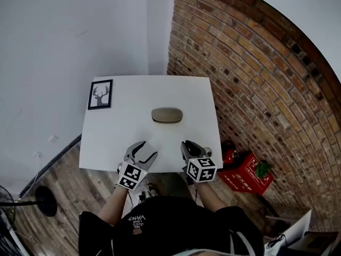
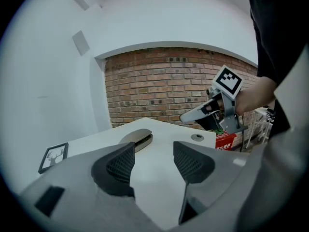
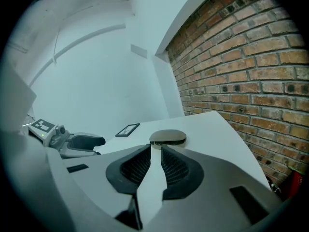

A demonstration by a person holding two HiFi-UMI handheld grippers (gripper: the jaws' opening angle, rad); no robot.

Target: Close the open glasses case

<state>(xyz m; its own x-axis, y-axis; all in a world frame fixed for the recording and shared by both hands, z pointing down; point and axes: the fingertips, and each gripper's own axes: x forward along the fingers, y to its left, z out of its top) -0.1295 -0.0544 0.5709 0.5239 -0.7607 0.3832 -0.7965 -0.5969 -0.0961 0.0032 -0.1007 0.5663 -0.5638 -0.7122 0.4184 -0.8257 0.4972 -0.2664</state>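
Observation:
The glasses case [image 1: 167, 115], a grey-brown oval shell, lies in the middle of the white table [image 1: 117, 137] with its lid down; a dark seam runs along its side in the left gripper view [image 2: 137, 138] and the right gripper view [image 3: 167, 137]. My left gripper [image 1: 148, 149] hovers over the table's near edge, well short of the case, its jaws apart with only table between them [image 2: 153, 163]. My right gripper [image 1: 187, 144] hangs beside it, the same distance from the case. Its pads stand close with a thin gap and nothing in it [image 3: 155, 166].
A framed deer picture [image 1: 100, 94] lies at the table's back left corner. A small grey disc [image 2: 197, 137] sits near the right edge. The brick wall [image 1: 256, 79] runs along the right, with a red box [image 1: 248, 173] on the floor below.

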